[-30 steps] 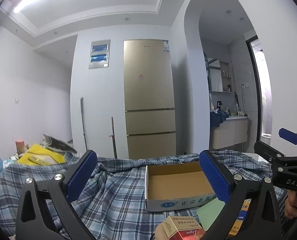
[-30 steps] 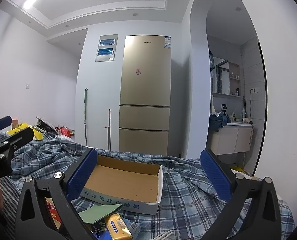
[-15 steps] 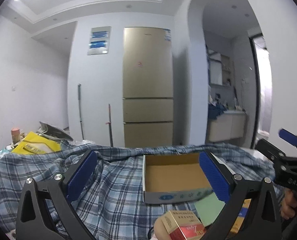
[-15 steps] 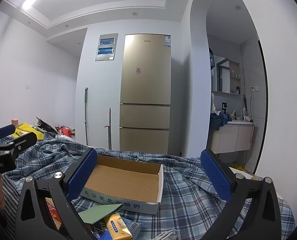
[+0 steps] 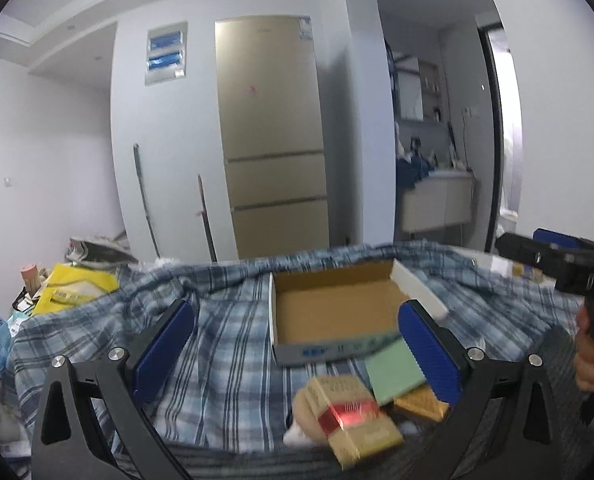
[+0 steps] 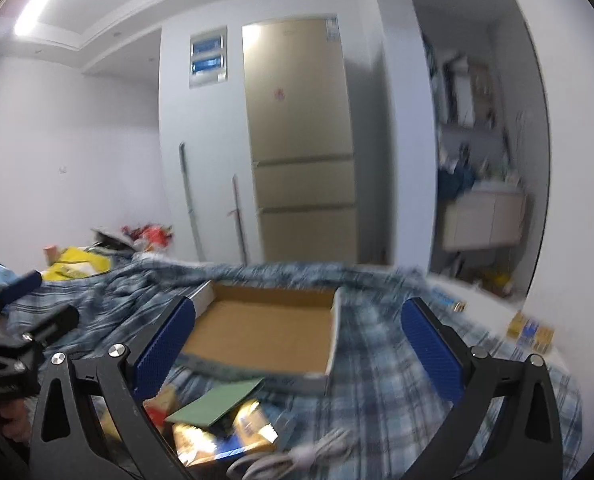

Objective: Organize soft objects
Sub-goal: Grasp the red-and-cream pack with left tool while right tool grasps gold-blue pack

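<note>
Cardboard, brown inside and pale grey-blue on its outer walls, makes up the shallow open box [image 5: 337,312] that lies on the blue plaid cloth [image 5: 225,360] covering the surface. In the left wrist view its long axis runs across the frame, the printed front wall facing the camera, just right of centre. Below it, in the lower middle of the frame, small things lie in a cluster: a tan and red packet [image 5: 353,416] pointing diagonally toward the lower right, a flat green card [image 5: 395,370] tilted against the box's front wall, and a gold packet [image 5: 421,404] tucked under the card. All are blurred.

Both jaws of the left gripper [image 5: 297,352] stand wide apart, blue pads facing inward, holding nothing; the right pad overlaps the box's near right corner in the picture.

At the right edge a hand [image 5: 593,364] grips the black handle of the other tool.

In the right wrist view the box [image 6: 265,332] sits centre frame, the card [image 6: 217,402] and gold packet [image 6: 253,428] below it at lower left, a pale cord [image 6: 297,454] beside them. The right gripper [image 6: 297,352] is likewise spread wide and empty.
</note>
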`<state>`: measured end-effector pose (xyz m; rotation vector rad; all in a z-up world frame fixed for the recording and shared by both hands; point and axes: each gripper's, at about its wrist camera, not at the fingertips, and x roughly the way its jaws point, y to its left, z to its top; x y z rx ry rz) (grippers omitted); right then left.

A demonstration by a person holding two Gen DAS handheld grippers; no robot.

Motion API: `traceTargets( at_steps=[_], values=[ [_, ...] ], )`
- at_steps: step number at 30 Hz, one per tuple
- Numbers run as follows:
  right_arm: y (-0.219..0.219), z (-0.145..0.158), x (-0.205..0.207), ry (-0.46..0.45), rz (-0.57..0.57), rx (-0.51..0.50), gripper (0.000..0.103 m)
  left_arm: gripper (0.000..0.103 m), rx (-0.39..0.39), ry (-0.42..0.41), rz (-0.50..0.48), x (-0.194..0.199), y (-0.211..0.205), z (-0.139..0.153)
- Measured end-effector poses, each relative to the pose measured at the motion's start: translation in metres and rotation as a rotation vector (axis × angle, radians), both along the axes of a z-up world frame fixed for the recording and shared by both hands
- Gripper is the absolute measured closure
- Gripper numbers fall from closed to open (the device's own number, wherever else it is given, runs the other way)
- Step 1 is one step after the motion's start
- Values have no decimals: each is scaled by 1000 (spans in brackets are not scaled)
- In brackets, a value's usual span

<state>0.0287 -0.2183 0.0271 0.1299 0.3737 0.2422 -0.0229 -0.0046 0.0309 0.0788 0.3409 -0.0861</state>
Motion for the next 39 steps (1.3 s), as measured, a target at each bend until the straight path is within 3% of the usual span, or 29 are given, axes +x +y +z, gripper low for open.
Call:
traceTargets(
  at_steps=[3,8,10,14,17,21,32,36,39],
  values=[
    [-7,-3,-3,82,35,24,0,0,11,49,26,-7,5,-10],
    [7,-32,6,231,89,-64,6,0,-61,193,29,-4,16,-33],
    [14,-47,12,282,133,-79,8,0,-39,198,46,-5,16,-39],
    [40,-73,22,355,249,-210,9,0,-6,244,29,-5,15,-48],
    [50,-86,31,451,347,-218,9,0,45,274,24,-2,11,-53],
    [61,-91,31,444,373,-297,9,0,60,304,4,0,8,-60],
    [83,-99,33,441,417,-373,9,0,57,312,-15,2,4,-61],
    [86,-102,35,447,419,-381,17,0,-28,308,-24,3,15,-59],
    [83,-102,34,438,390,-353,18,0,-56,325,-18,6,20,-60]
  ],
)
